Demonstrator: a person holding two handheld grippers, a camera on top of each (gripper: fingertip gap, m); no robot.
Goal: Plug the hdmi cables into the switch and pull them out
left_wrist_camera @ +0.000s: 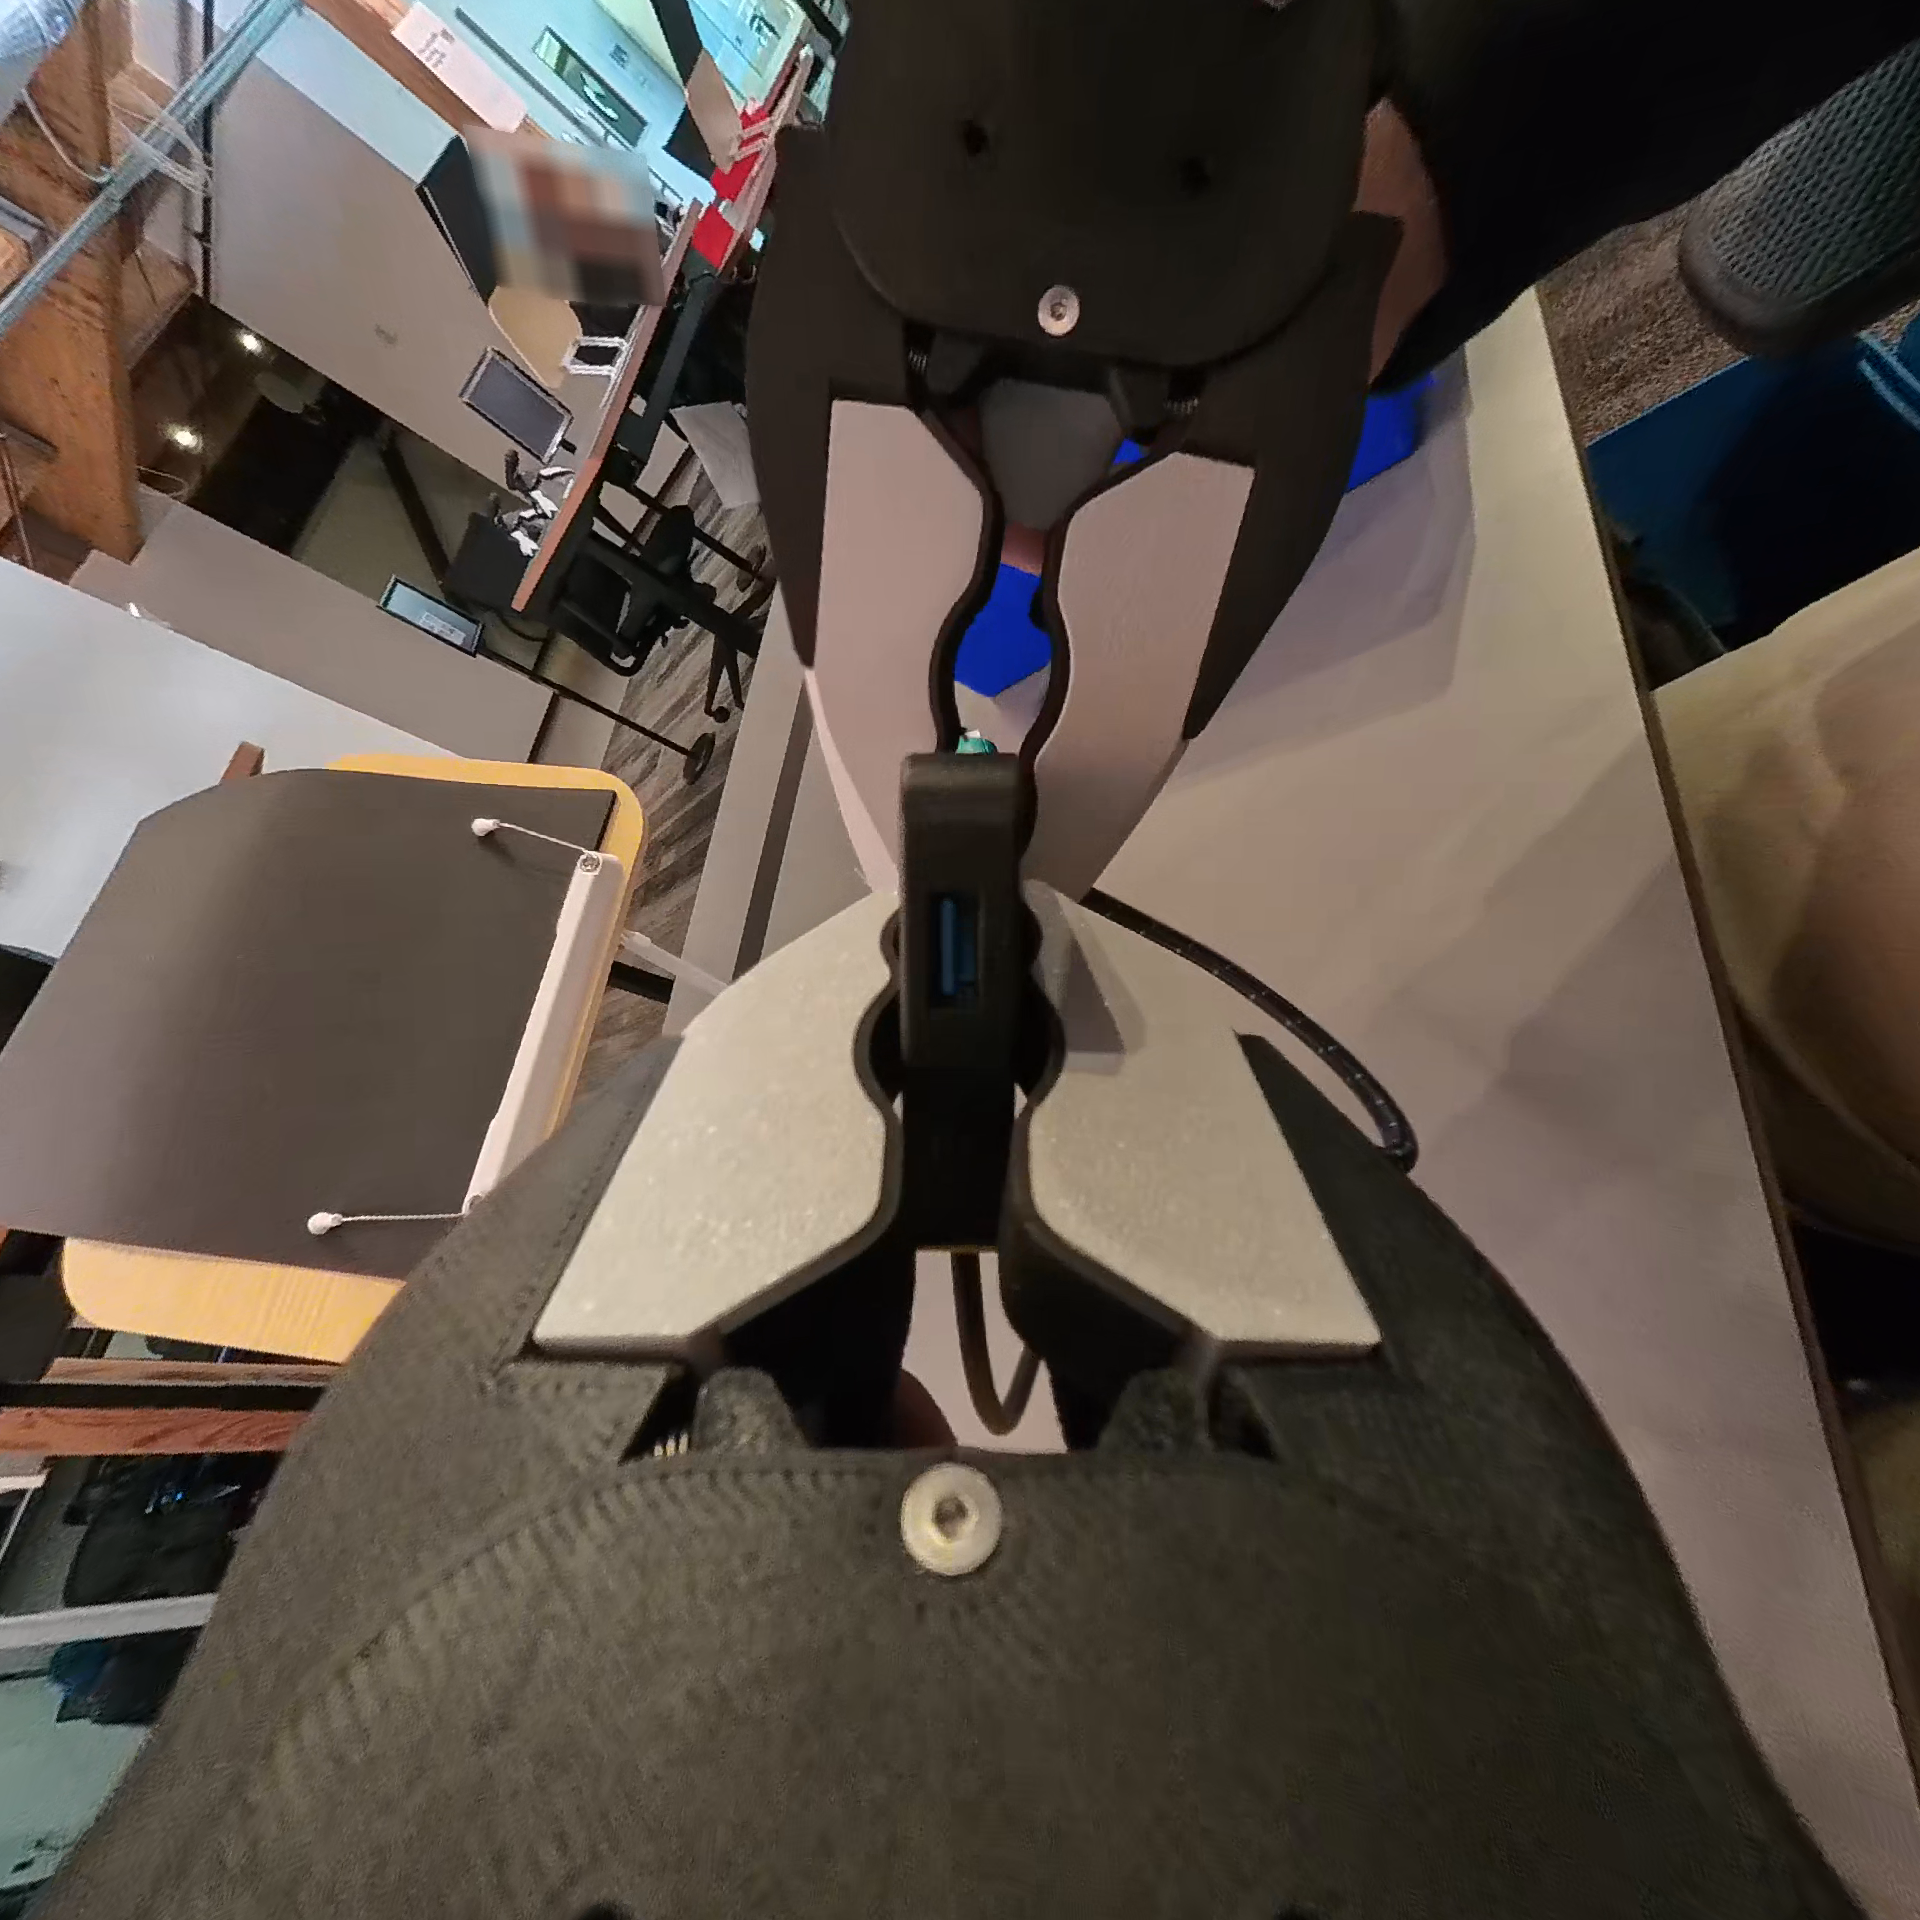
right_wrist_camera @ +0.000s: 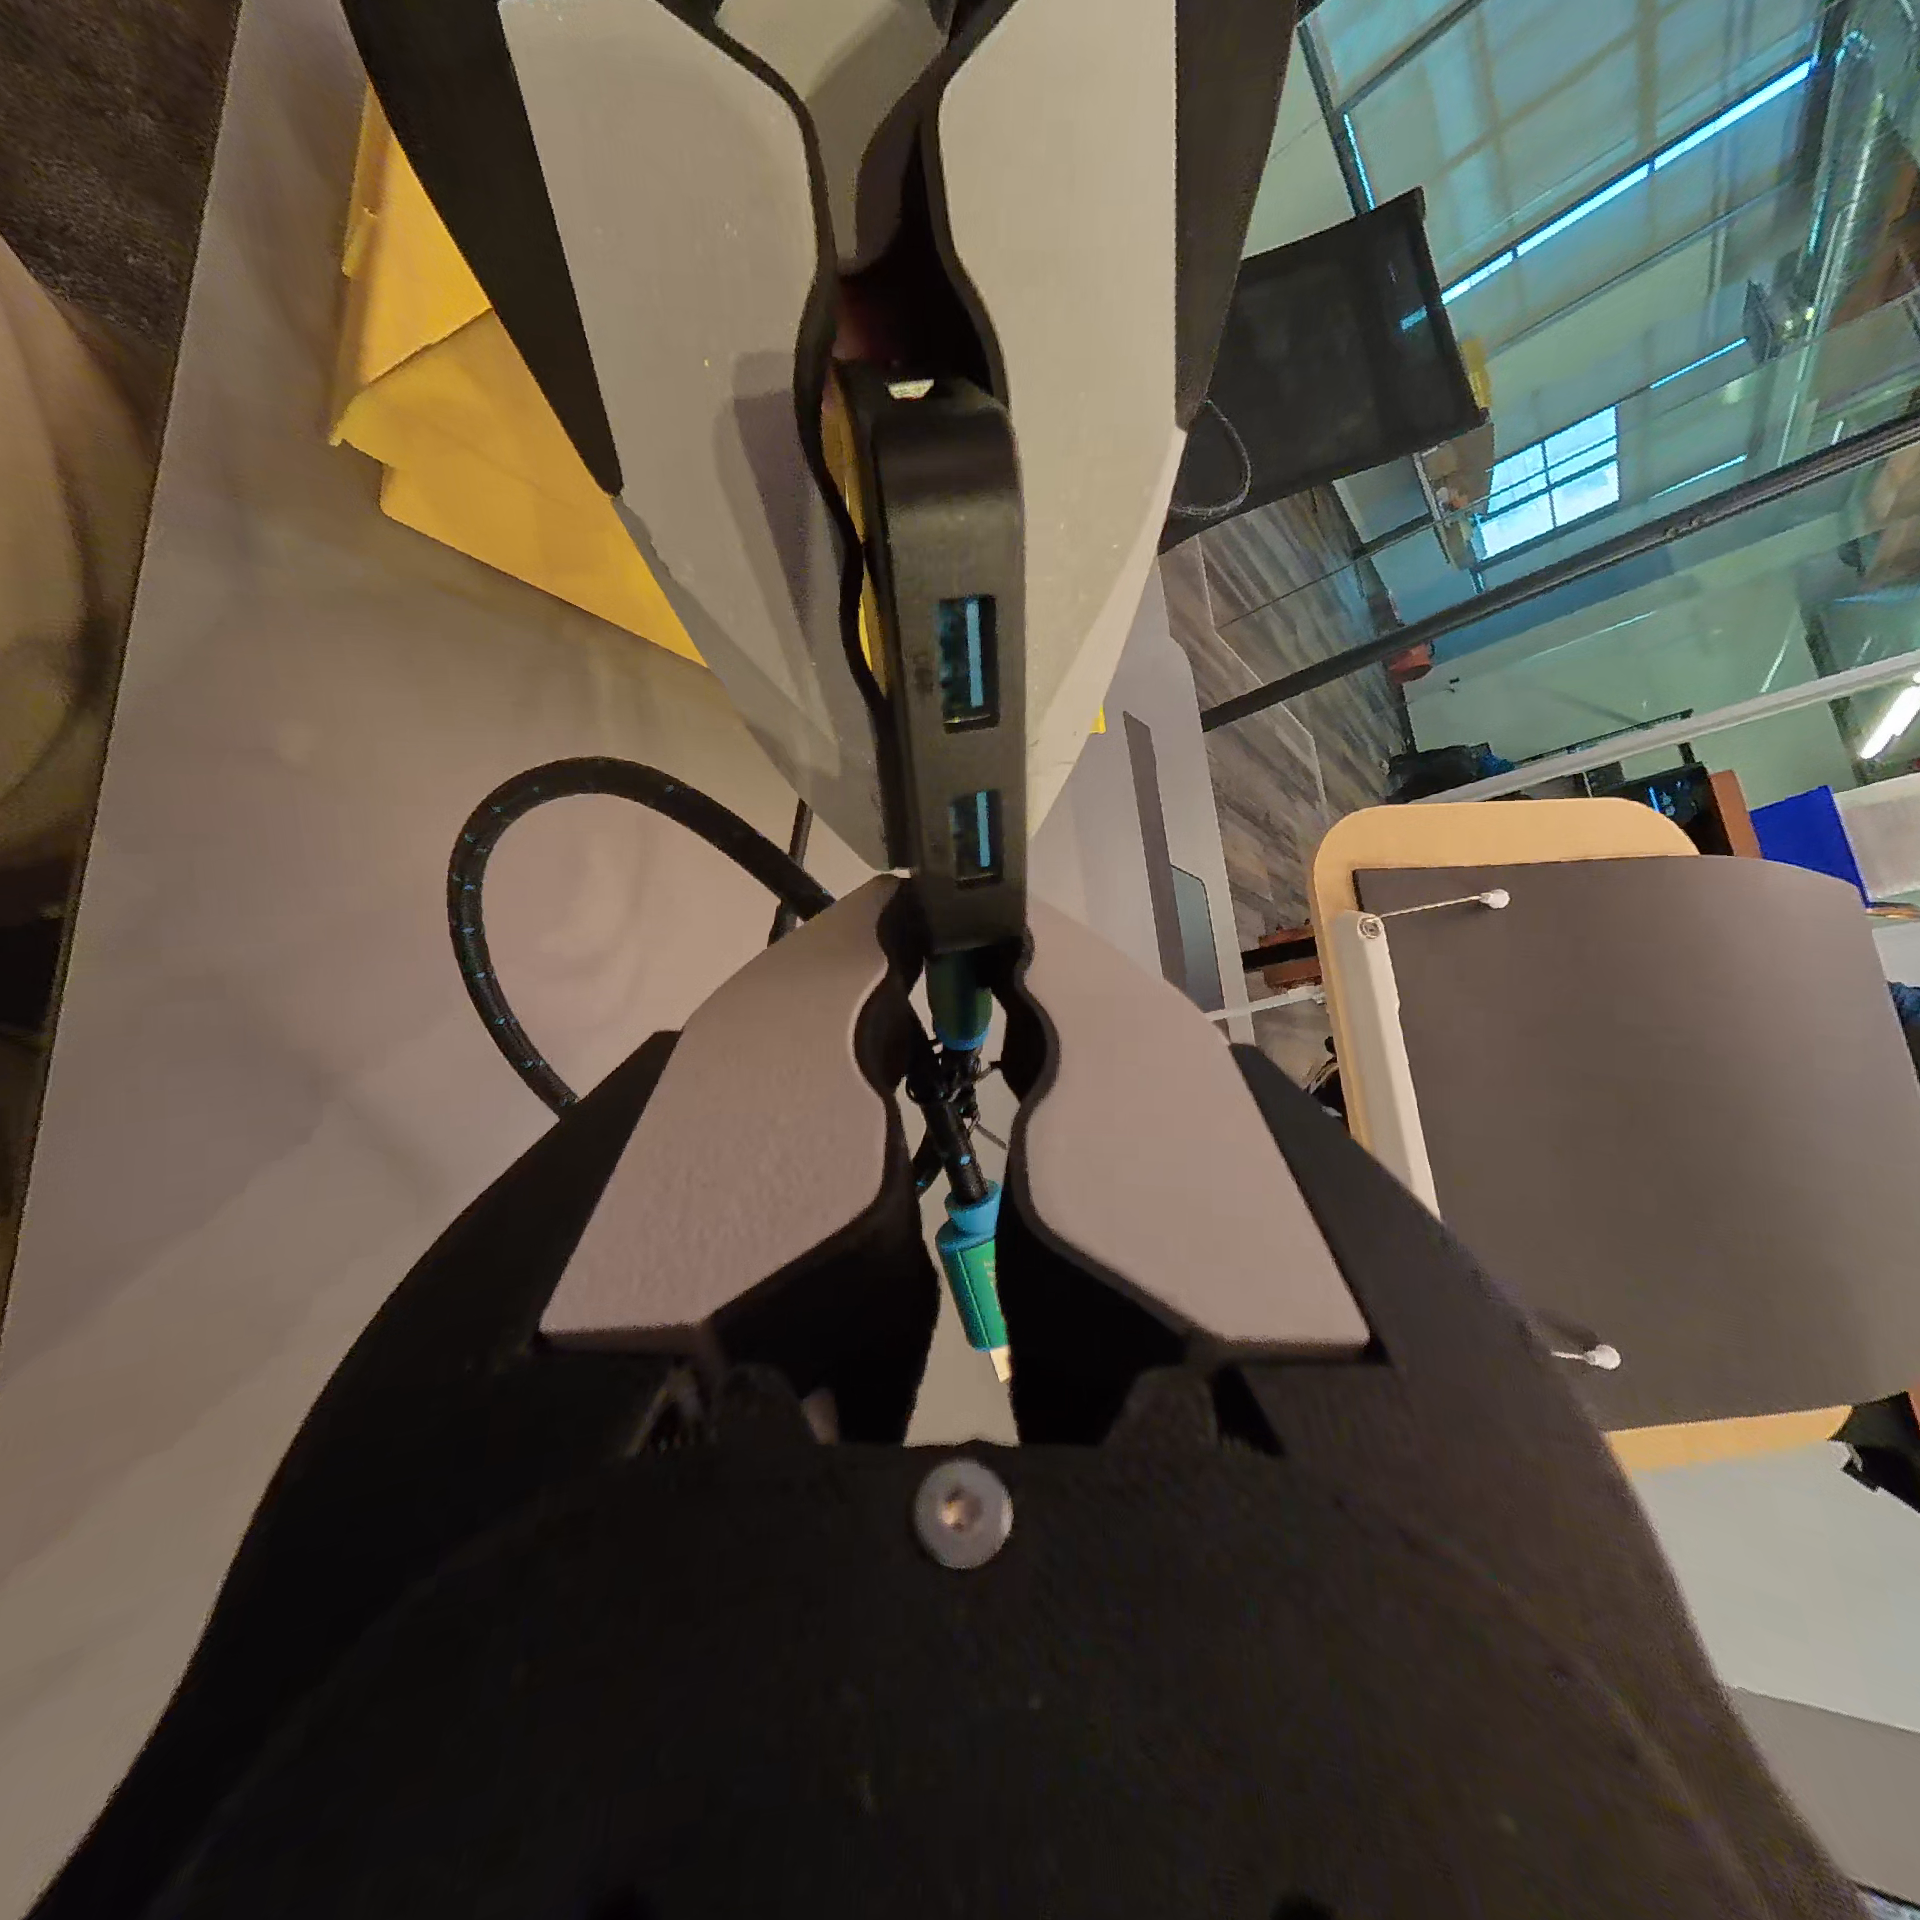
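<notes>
The black switch (left_wrist_camera: 956, 831), with blue ports on its side, is held in the air between my two grippers, which face each other. My left gripper (left_wrist_camera: 961, 935) is shut on the switch body. It shows at the top of the right wrist view (right_wrist_camera: 966, 831), around the switch (right_wrist_camera: 951, 582). My right gripper (right_wrist_camera: 961, 945) is shut on the teal plug (right_wrist_camera: 956, 1003) at the switch's near end. A short bundled cord with a loose teal connector (right_wrist_camera: 971, 1288) hangs between its fingers. The right gripper also shows at the top of the left wrist view (left_wrist_camera: 987, 743).
A black braided cable (right_wrist_camera: 499, 935) loops on the white table (right_wrist_camera: 260, 727) below; it also shows in the left wrist view (left_wrist_camera: 1340, 1070). Yellow sheets (right_wrist_camera: 457, 416) lie on the table. A wooden stand with a black board (left_wrist_camera: 312, 987) stands beside the table. The tips of both grippers are at nearly the same place.
</notes>
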